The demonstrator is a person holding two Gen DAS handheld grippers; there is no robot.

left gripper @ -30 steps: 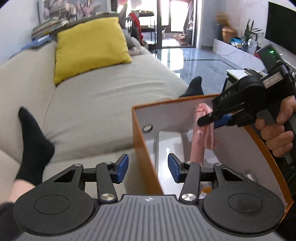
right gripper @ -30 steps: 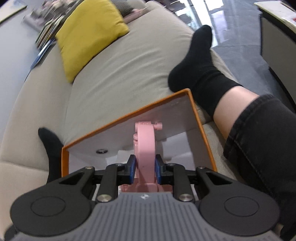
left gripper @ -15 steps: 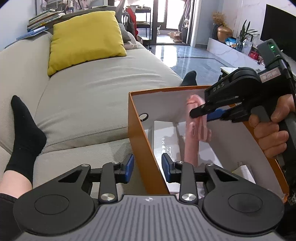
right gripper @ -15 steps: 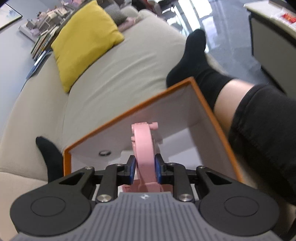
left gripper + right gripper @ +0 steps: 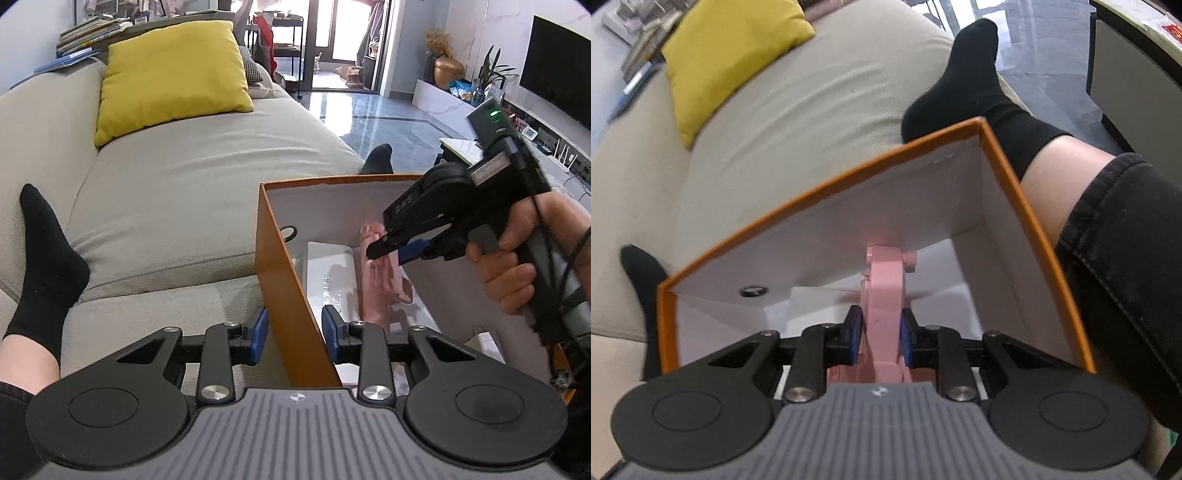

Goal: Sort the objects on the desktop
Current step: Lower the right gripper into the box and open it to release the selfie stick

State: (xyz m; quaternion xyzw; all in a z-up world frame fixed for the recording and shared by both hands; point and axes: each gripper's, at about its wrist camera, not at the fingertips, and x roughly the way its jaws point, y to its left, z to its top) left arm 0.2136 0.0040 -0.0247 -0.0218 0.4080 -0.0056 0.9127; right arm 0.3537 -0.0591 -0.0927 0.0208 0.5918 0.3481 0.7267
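Note:
An orange box (image 5: 284, 280) with white inside walls rests on the sofa by a person's legs. My left gripper (image 5: 294, 329) straddles its near left wall, jaws closing, one blue pad against each side of the wall. In a hand at the right, my right gripper (image 5: 391, 251) is shut on a pink plastic tool (image 5: 380, 291) that hangs down inside the box. The right wrist view has that gripper (image 5: 881, 332) clamping the pink plastic tool (image 5: 884, 295), whose tip is near the box's far wall (image 5: 886, 225). A white flat case (image 5: 332, 266) lies on the box floor.
A beige sofa (image 5: 192, 192) with a yellow cushion (image 5: 173, 77) stretches behind. A person's black-socked feet (image 5: 48, 266) and a leg in dark trousers (image 5: 1126, 258) flank the box. A shiny floor, a low cabinet and a TV (image 5: 561, 70) lie at the right.
The left jaws narrowed around the box wall. The right gripper sank lower into the box with the pink tool, nearer the far wall.

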